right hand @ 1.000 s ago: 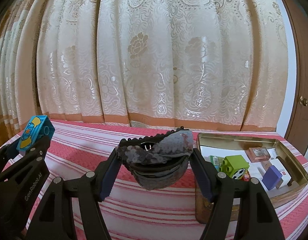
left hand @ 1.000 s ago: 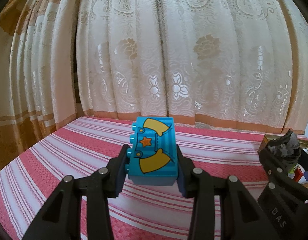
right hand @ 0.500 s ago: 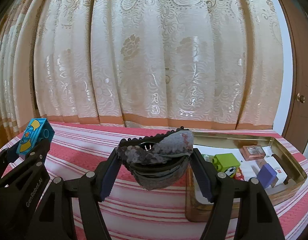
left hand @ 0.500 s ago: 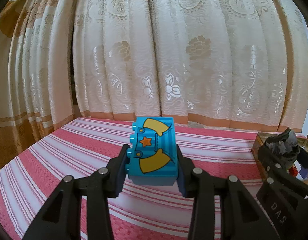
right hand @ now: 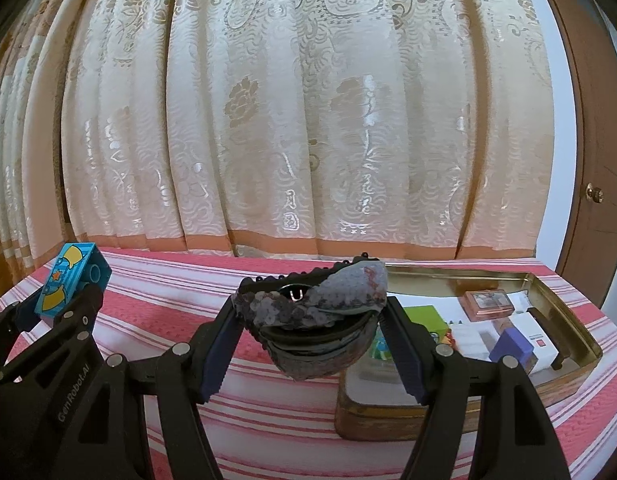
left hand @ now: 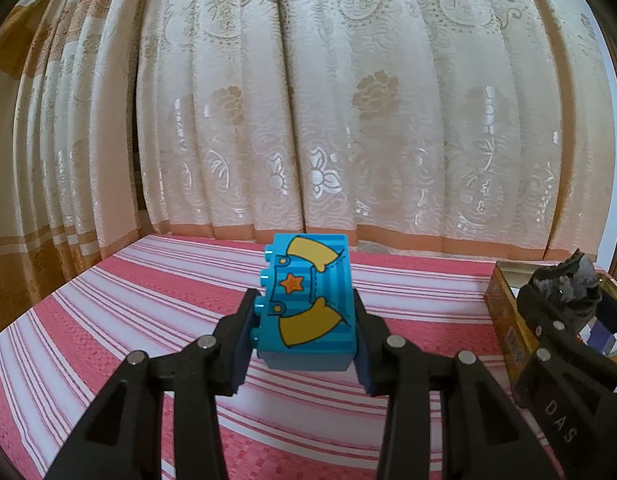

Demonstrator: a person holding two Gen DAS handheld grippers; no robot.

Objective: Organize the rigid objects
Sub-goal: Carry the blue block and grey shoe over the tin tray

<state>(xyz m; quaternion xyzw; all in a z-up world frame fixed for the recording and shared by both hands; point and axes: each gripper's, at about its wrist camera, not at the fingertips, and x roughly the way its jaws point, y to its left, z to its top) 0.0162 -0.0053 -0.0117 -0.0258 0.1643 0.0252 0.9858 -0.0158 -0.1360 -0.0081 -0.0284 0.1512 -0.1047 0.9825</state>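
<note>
My left gripper (left hand: 306, 320) is shut on a blue toy brick (left hand: 308, 300) printed with yellow shapes and an orange star, held above the red striped tablecloth (left hand: 148, 300). The same brick (right hand: 70, 284) shows at the left of the right wrist view. My right gripper (right hand: 312, 328) is shut on a dark sequined pouch (right hand: 316, 312), also held off the table, right beside the near left corner of a gold metal tray (right hand: 564, 312). The pouch (left hand: 564, 292) and tray (left hand: 504, 320) appear at the right edge of the left wrist view.
Inside the tray lie a green block (right hand: 424, 318), a purple block (right hand: 512, 344), a small pink box (right hand: 488, 302) and white items. A patterned cream curtain (right hand: 308, 120) hangs behind the table. A brown door (right hand: 596, 160) stands at the far right.
Both grippers have drifted to the right with their loads: the tray and the curtain pattern have slid left in both views. Neither grip has changed.
</note>
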